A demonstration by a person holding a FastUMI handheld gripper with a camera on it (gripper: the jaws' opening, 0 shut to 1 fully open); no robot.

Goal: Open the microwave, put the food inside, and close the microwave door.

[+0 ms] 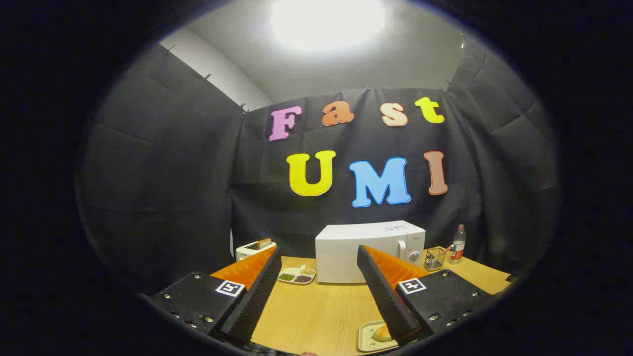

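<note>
White and boxy, the microwave [370,251] stands with its door closed toward the back edge of the wooden table [321,311], while the bread on a small tray [370,337] lies at the near edge. The gripper [319,254] hangs above the table, fingers spread wide, holding nothing. A toaster [253,248] sits at the back left corner, and black cloth walls the booth.

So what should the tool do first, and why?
Probably move forward toward the microwave. Its door looks closed, and the tool is open, holding nothing, well short of it over the table. The food on its small tray sits near one finger, but it likely has to wait until the door is open.
</note>
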